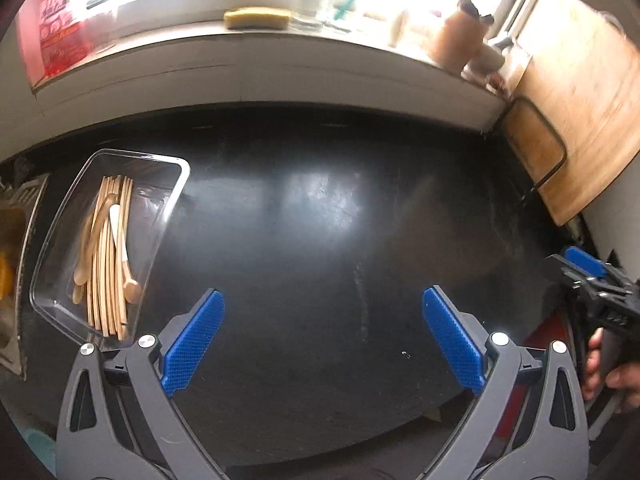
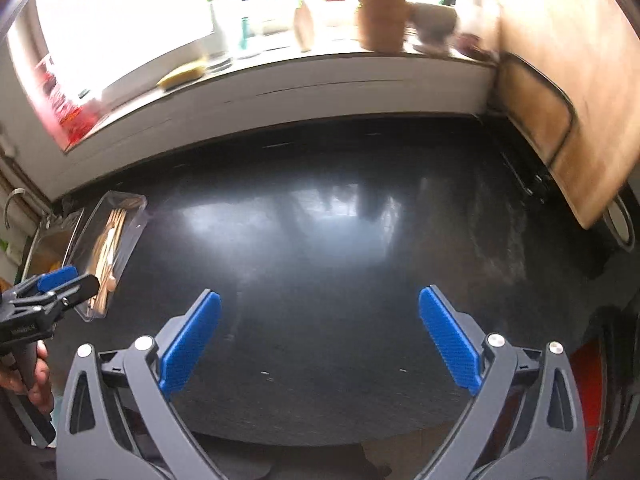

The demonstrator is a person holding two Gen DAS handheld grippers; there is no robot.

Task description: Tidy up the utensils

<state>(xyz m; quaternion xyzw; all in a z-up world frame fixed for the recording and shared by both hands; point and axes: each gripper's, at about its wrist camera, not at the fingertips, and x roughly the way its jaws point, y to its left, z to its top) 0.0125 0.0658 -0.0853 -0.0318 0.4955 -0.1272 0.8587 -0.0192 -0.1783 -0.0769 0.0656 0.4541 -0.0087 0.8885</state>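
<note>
Both my left gripper (image 1: 323, 338) and right gripper (image 2: 320, 338) stand apart and empty above the counter (image 1: 320, 220), wooden utensils (image 1: 106, 256) lying in the clear tray (image 1: 178, 184) near its left edge.

From my left-wrist view, the right gripper (image 1: 588, 276) is cut by the frame's right edge; I see one blue pad and part of the hand (image 1: 608, 368) on its grip, so I cannot read its opening there. In the right-wrist view, the left gripper (image 2: 52, 292) is cut off at the left edge and overlaps the near end of the clear tray (image 2: 132, 216). The wooden utensils (image 1: 106, 256) lie stacked to the left of my left tongs; I cannot count them. The windowsill (image 2: 280, 64) beyond both tongs is washed out by glare; the items on it are blurred. The wooden board (image 1: 580, 92) at right is smeared and cropped.
</note>
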